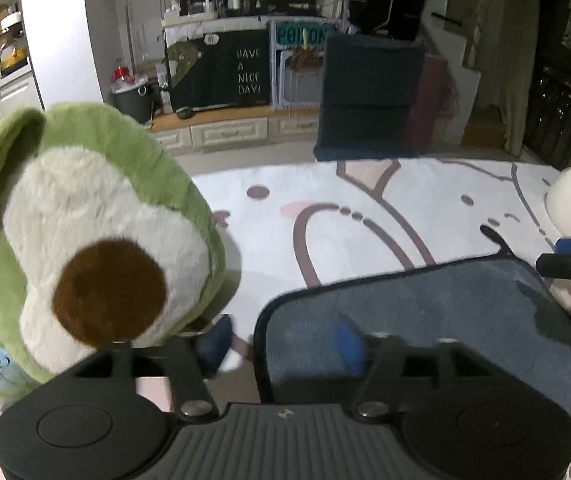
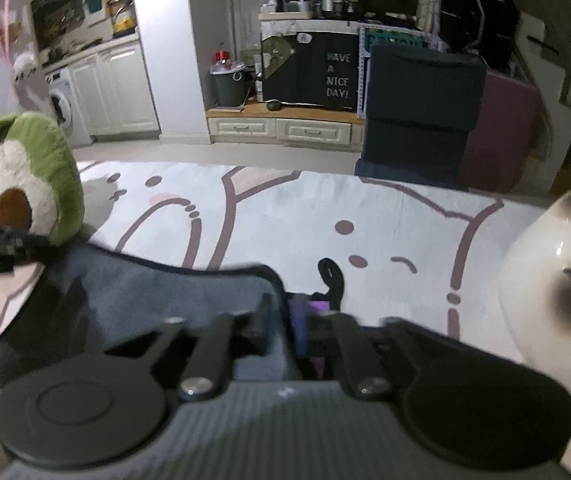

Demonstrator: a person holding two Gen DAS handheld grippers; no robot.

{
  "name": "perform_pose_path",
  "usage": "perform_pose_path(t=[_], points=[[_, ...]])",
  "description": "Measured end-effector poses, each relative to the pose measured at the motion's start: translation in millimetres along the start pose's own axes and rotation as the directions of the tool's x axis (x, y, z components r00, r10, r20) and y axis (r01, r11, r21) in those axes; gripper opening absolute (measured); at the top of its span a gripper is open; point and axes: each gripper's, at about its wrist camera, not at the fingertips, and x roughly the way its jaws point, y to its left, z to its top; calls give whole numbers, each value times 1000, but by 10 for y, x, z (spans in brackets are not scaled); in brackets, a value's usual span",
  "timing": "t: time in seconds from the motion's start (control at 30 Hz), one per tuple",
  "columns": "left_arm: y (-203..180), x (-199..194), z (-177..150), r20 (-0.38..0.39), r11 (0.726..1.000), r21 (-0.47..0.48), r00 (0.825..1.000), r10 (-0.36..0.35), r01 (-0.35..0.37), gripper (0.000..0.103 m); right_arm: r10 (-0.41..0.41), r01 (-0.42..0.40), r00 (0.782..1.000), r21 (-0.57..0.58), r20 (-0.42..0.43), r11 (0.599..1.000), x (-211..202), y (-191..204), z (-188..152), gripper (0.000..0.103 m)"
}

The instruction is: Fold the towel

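Note:
A blue-grey towel [image 1: 437, 316] with dark piping lies on a white cartoon-print mat [image 1: 385, 208]. In the left wrist view my left gripper [image 1: 285, 344] is open; its left finger rests on the mat beside the towel's left edge and its right finger lies over the towel. In the right wrist view the towel [image 2: 157, 300] fills the lower left, and my right gripper [image 2: 289, 328] sits at the towel's right corner, fingers close together with the piped edge between them. The towel's black hanging loop [image 2: 331, 276] lies on the mat just beyond.
A green avocado plush [image 1: 93, 240] stands at the left of the mat, close to my left gripper. A white ceramic cat [image 2: 553, 292] stands at the right. A dark folded cushion stack [image 1: 369, 96] sits beyond the mat's far edge.

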Motion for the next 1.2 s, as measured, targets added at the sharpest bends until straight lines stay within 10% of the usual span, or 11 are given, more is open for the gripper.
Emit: perform_pose_path(t=[0.2,1.2], points=[[12,-44,-49,-27,999,-43,1000,2,-3,101,42,-41,999,36,-27,998,-17,-5,-30,103],[-200,-492,-116,-56,996,-90,998,21,-26,103,-4,9,998,79,-56,997,-416,100,-168,103]])
